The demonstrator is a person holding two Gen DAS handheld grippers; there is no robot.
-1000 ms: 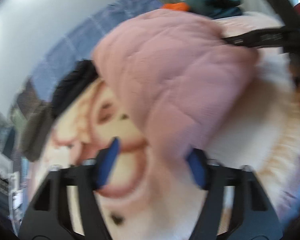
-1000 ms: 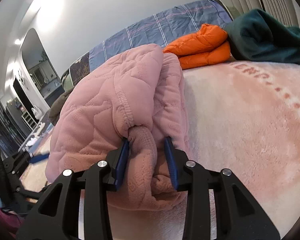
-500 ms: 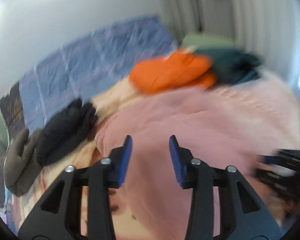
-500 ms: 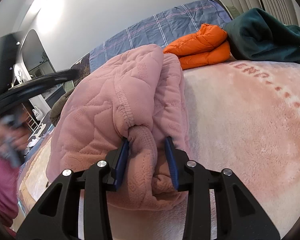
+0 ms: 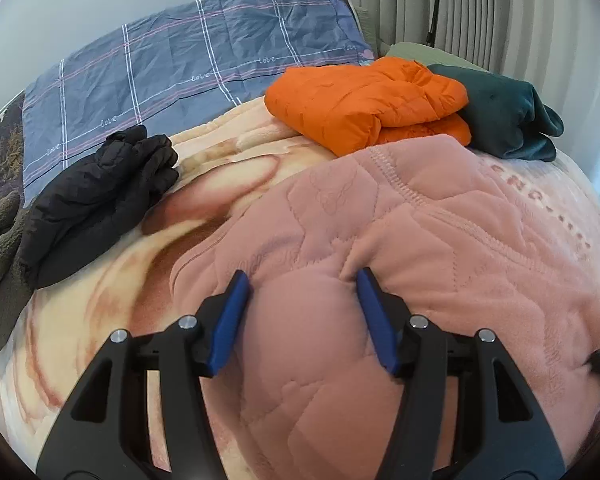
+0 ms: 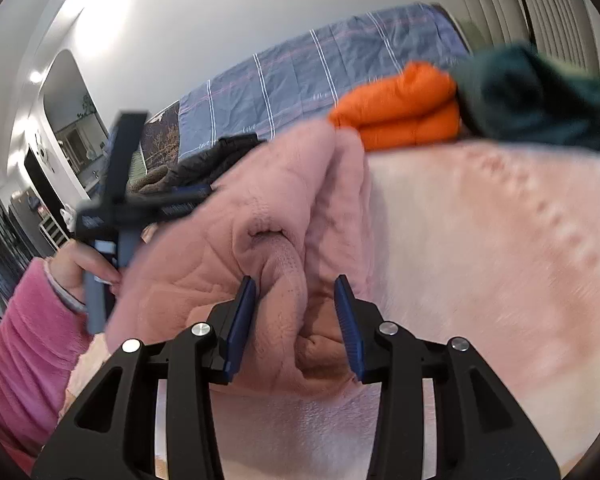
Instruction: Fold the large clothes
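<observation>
On the bed (image 5: 228, 140), both grippers' fingers are opening around the pink quilted garment (image 5: 420, 240); each should clear the fabric fully before lifting so the fold holds.

The left gripper (image 5: 302, 312) points steeply down, its jaws opening, with a bulge of pink garment (image 5: 400, 240) between the blue pads. The right gripper (image 6: 296, 320) tilts down less steeply, its jaws also opening around a pinched fold. A hand (image 6: 82, 264) in a pink sleeve (image 6: 20, 360) holds the left gripper's handle.
</observation>
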